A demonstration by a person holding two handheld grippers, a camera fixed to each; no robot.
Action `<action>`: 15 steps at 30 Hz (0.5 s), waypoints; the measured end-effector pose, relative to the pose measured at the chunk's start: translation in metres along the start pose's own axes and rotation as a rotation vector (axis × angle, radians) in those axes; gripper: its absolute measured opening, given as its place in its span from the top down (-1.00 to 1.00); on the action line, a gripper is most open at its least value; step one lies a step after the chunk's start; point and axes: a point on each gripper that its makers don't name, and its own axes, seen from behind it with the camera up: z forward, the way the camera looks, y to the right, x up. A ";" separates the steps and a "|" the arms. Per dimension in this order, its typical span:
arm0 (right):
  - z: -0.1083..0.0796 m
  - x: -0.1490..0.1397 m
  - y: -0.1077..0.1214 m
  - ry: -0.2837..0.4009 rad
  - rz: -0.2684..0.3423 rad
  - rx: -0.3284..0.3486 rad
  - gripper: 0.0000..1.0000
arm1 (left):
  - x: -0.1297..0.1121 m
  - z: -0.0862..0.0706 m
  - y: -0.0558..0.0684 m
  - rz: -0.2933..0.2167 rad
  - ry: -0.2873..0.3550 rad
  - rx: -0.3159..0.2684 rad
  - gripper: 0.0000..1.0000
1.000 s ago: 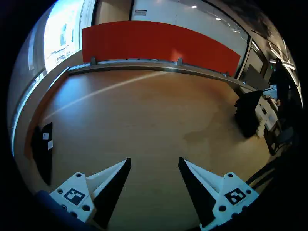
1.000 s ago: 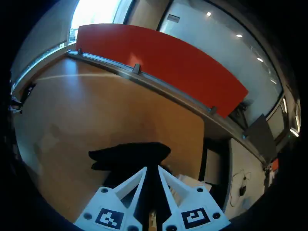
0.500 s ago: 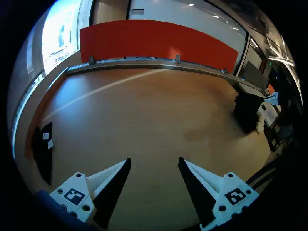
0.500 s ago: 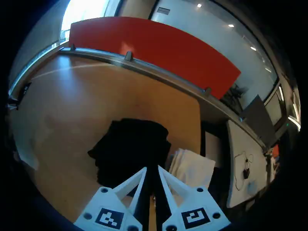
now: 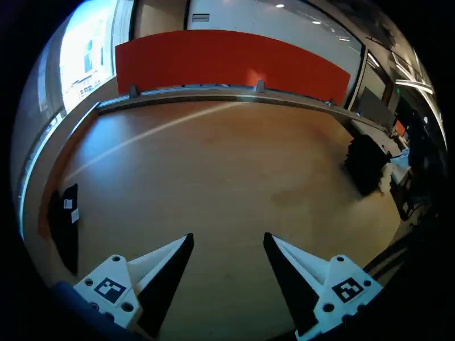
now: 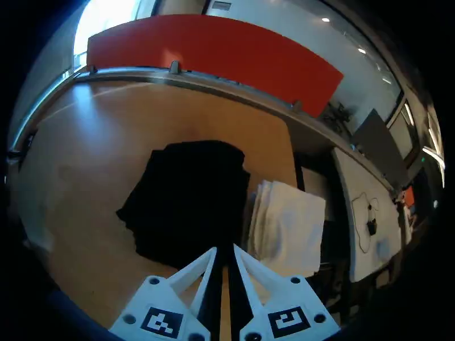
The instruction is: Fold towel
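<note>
Left gripper view, left to right.
- Item: dark flat strip (image 5: 63, 224) with white tags. It is lying at the left edge of the tabletop (image 5: 216, 165), well apart from the work.
- Item: left tongs (image 5: 228, 235). You are holding them spread wide over bare wood, gripping nothing, probably waiting to take a corner.
- Item: black towel (image 5: 365, 169). It is bunching in a heap near the tabletop's right edge.

Right gripper view, left to right.
- Item: the black towel (image 6: 187, 199). It is spreading unevenly on the wood, not yet folded.
- Item: right tongs (image 6: 224, 248). You are squeezing them almost together, with only a thin slit showing. The tips are meeting the towel's near hem and apparently pinching it, so the cloth can be dragged flat.
- Item: stack of white folded towels (image 6: 287, 224). It is sitting just beside the black one at the edge, likely as the finished pile.
</note>
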 end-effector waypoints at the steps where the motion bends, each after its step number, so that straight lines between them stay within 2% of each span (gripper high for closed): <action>1: 0.002 -0.004 -0.001 -0.005 0.008 0.001 0.90 | 0.000 0.000 0.000 0.001 -0.001 0.001 -0.81; 15: 0.031 -0.041 -0.007 -0.074 0.081 0.010 0.90 | 0.001 0.000 -0.001 0.007 -0.007 0.012 -0.82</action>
